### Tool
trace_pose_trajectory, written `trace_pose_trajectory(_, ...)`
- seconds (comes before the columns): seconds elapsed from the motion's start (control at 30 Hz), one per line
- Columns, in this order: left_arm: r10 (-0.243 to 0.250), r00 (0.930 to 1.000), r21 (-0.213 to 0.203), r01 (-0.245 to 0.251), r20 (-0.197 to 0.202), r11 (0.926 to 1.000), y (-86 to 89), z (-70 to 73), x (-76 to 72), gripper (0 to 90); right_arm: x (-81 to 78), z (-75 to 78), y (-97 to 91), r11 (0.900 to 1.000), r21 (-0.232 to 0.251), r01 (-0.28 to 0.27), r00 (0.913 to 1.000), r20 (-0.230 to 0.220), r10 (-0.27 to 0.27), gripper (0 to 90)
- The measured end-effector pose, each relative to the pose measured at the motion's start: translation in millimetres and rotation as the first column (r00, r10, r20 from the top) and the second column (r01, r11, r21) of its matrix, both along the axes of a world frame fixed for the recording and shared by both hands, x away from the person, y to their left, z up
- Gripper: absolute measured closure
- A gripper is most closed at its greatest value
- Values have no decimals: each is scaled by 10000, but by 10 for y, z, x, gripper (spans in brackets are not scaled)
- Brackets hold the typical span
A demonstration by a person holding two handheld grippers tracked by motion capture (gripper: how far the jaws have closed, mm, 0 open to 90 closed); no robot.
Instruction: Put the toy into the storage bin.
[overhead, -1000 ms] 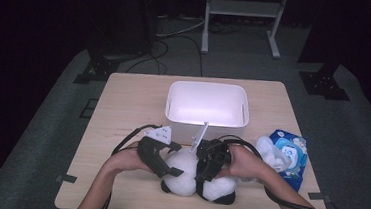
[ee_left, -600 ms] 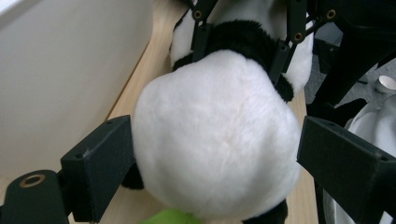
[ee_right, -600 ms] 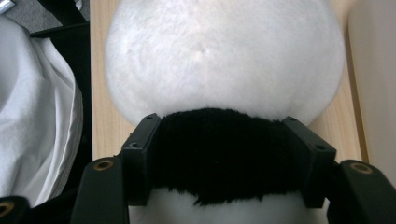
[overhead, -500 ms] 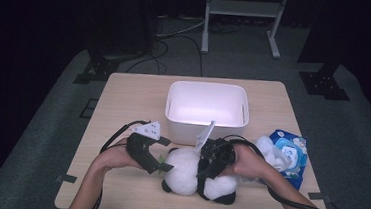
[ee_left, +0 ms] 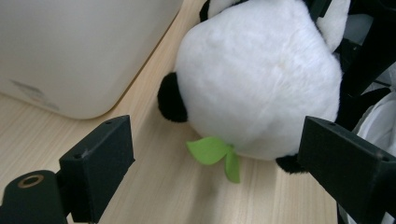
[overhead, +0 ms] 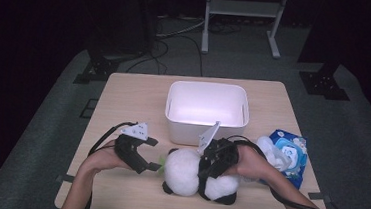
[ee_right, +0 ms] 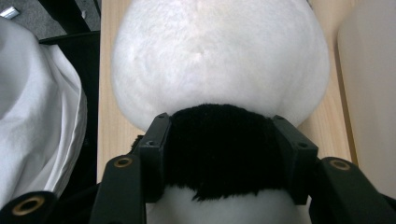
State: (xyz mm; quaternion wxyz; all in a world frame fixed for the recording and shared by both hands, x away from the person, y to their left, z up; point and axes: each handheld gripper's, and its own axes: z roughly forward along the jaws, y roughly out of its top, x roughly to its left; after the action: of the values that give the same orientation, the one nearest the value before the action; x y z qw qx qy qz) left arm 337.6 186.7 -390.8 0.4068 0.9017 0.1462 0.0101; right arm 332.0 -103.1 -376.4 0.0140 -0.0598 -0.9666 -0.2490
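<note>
Grasp step: my right claw, its jaws just closing, clamps the black-and-white plush panda at lower centre; my left claw gapes beside it. Next, lift toward the white plastic bin.

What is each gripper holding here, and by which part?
The right gripper has just been closing on the plush panda's black band, its pads pressing it. The left gripper stands open, holding nothing.

Light wooden rectangular table. White rectangular plastic bin at centre, toward the far edge. Black-and-white plush panda near the front edge. Blue-and-white plastic packet by the right edge.
</note>
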Motion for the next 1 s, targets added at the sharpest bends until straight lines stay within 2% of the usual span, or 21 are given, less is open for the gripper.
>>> trace_pose_trajectory(0.57,496,9988,-196,-496,-23,9986,184,-47,5,92,47,66,-96,9994,312,160,9999,-10,-160,500)
trace_pose_trajectory(0.83,644,9979,-148,-644,-41,9978,244,-78,14,92,10,248,-167,9992,306,257,9996,69,-259,503)
trace_pose_trajectory(1.0,775,9970,-201,-776,-52,9968,287,-94,23,92,-15,410,-207,9989,430,195,9994,285,-207,504)
